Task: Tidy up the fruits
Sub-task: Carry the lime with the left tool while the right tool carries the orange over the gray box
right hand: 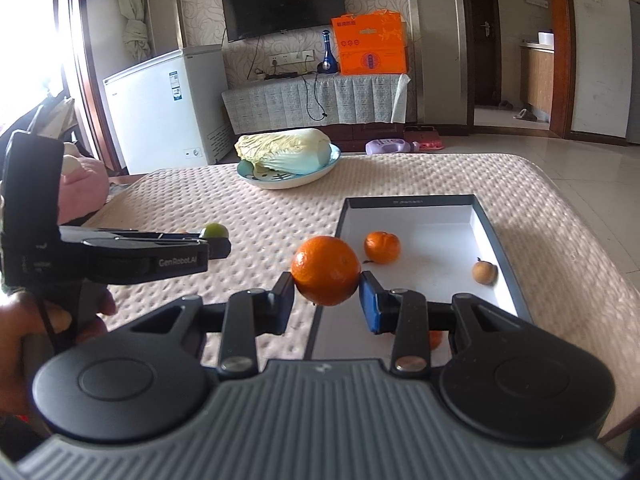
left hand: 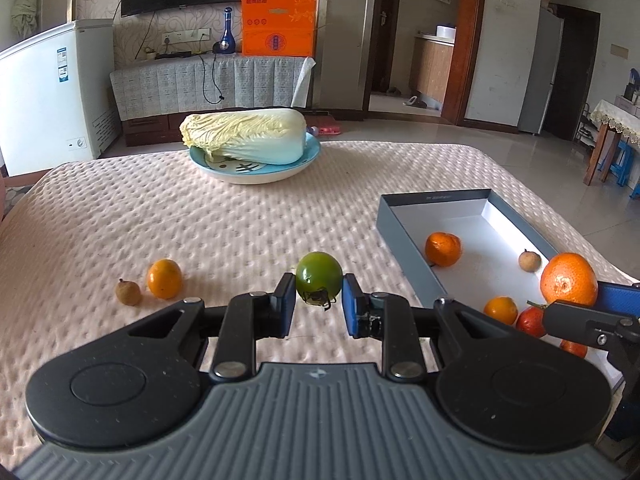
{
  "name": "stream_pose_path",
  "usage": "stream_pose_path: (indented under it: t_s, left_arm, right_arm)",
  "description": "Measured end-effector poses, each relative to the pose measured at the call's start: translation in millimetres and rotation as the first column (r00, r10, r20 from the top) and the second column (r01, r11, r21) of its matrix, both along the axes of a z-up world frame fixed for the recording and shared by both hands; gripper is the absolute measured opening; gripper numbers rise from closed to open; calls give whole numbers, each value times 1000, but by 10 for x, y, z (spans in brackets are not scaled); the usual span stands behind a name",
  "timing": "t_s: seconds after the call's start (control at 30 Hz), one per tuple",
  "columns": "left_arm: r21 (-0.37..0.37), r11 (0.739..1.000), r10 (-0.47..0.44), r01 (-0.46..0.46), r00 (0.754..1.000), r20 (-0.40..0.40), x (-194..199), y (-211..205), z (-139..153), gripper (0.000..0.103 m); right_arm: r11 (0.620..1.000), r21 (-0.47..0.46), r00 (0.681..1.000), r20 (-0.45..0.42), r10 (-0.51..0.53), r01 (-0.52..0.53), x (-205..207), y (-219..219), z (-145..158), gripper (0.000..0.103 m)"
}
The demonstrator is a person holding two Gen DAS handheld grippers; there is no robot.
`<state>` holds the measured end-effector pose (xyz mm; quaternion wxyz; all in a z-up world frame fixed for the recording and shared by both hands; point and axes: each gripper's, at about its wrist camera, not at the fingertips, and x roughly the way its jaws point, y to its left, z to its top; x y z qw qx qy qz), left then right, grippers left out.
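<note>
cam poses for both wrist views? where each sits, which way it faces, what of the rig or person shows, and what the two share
Left wrist: sits behind the left gripper, looking across the table toward the TV wall; its fingers pinch a green fruit; the right gripper enters at right with the large orange.
Right wrist: sits behind the right gripper, facing the same wall; it holds the large orange at the near left edge of the grey box; the left gripper and the person's hand show at left.
Shared: cabbage on plate, grey box, both held fruits.
</note>
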<state>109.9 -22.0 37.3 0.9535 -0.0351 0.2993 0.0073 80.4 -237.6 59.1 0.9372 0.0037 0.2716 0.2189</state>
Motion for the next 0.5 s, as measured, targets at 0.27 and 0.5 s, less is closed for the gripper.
stream_pose_path:
  t_s: [0.27, 0.5]
  left_arm:
    - [-15, 1000, -21, 21, 1000, 10, 31, -143, 17, 29]
    - [-7, 999, -47, 47, 999, 23, 31, -266, 41, 29]
  right_arm:
    - [1000, 0, 1000, -2, -24, 24, -13, -166, -6, 39]
    - [999, -6, 999, -4, -40, 40, -24, -295, -19, 39]
